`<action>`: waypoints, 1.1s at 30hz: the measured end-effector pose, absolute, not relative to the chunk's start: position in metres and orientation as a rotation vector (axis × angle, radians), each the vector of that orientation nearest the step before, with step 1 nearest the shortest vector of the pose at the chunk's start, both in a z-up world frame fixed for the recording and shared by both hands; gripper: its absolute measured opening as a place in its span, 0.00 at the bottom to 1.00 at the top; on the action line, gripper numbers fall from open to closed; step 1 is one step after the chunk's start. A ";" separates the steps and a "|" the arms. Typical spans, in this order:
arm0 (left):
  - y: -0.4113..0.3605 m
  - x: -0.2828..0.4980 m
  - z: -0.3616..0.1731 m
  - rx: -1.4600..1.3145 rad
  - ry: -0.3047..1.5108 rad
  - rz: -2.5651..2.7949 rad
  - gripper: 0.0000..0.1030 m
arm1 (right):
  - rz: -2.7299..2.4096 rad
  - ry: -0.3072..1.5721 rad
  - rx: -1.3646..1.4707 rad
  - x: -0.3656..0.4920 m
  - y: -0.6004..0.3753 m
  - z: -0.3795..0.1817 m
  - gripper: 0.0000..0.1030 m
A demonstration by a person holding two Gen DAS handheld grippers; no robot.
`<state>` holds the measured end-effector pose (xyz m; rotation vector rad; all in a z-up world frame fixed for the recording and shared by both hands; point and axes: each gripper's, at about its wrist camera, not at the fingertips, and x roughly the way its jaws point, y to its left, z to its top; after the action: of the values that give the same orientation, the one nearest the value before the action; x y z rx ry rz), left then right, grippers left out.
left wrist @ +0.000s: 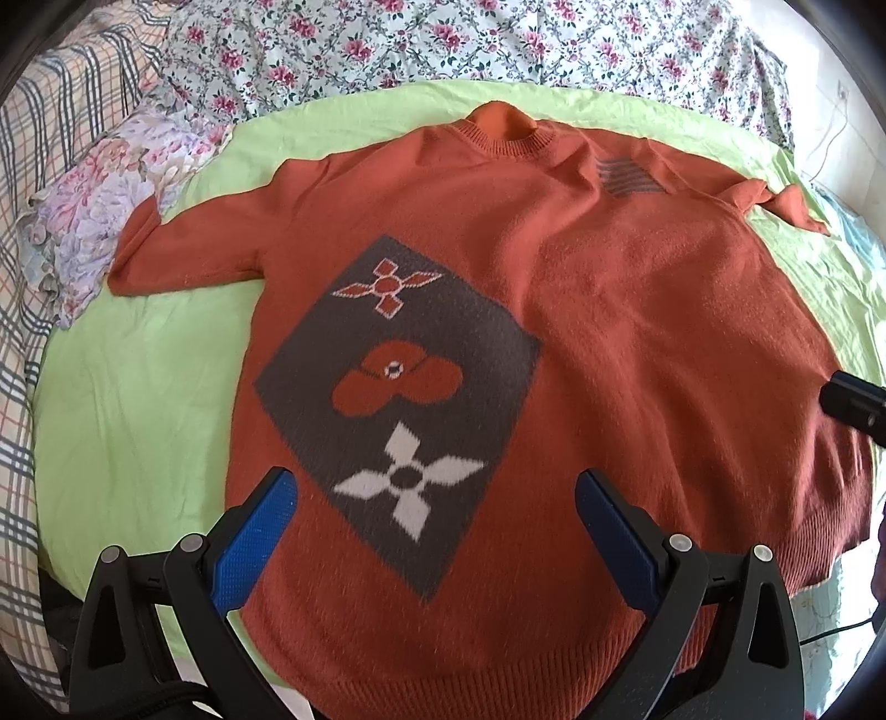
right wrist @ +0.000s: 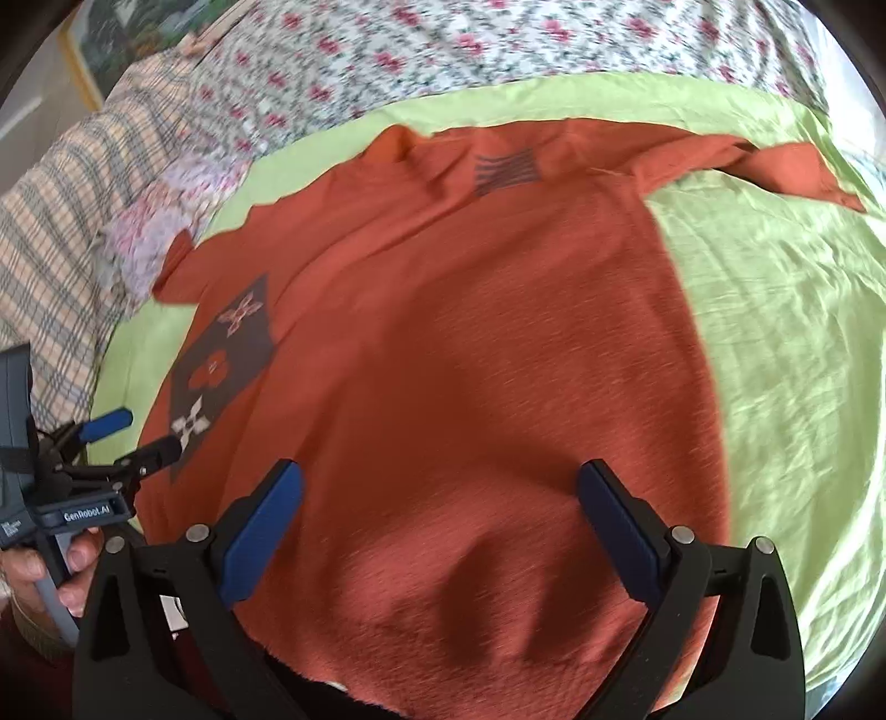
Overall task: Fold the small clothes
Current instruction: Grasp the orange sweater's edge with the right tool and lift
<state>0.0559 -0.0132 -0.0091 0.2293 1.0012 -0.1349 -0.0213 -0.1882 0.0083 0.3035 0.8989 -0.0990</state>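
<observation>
**Sweater spread flat, both claws wide apart, no fold started**

Bed: a smooth, faintly creased lime-green sheet [left wrist: 138, 399] covered the work area, with a floral quilt [left wrist: 387, 39] bunched along its far edge and a plaid cover [left wrist: 22, 277] at the left.

Task item: an orange knit sweater [left wrist: 637, 332] lay front-up and spread across the sheet, collar far, ribbed hem near. The knit looked soft, thick and slightly fuzzy. Its left sleeve [left wrist: 183, 243] lay out straight; its right sleeve [right wrist: 775, 166] was twisted and partly doubled over. A grey diamond panel [left wrist: 398, 399] carried three flower motifs, and a small grey striped patch [left wrist: 626, 177] sat near the collar.

Tools: the left gripper [left wrist: 434, 498] hovered above the hem beside the panel, jaws spread wide, nothing between them. The right gripper [right wrist: 440, 487] hovered over the plain orange half, jaws likewise spread and empty. In the right wrist view a hand [right wrist: 61, 576] held the left tool's handle.

Risks, as judged:
- The thick knit could let a claw pinch only the top layer, so front and back separate on lifting.
- The sheet, being thin and slippery, might be caught along with the hem and dragged.
- The twisted right sleeve, if not straightened, would likely leave a lump inside the fold.
- Uneven lifting by the two claws would probably skew the crease.
</observation>
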 end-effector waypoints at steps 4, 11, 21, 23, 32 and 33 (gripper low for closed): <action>-0.020 0.070 -0.010 0.227 1.015 -0.131 0.98 | -0.144 0.890 0.330 -0.018 -0.214 0.014 0.96; -0.032 0.092 -0.010 0.238 1.030 -0.132 0.98 | -0.262 0.843 0.416 -0.002 -0.299 0.033 0.96; -0.049 0.127 -0.012 0.231 1.065 -0.127 0.98 | -0.464 0.775 0.492 0.037 -0.435 0.061 0.81; -0.052 0.134 -0.014 0.226 1.077 -0.122 0.98 | -0.518 0.759 0.521 0.046 -0.469 0.064 0.76; -0.065 0.155 -0.034 0.232 1.142 -0.116 0.98 | -0.709 0.725 0.682 0.108 -0.601 0.053 0.59; -0.065 0.156 -0.036 0.230 1.148 -0.116 0.98 | -0.744 0.761 0.690 0.122 -0.620 0.038 0.47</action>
<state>0.1561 -0.0653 -0.0359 0.2303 1.1481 -0.1159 0.1223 -0.6201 0.0382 0.6899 0.7613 -0.7439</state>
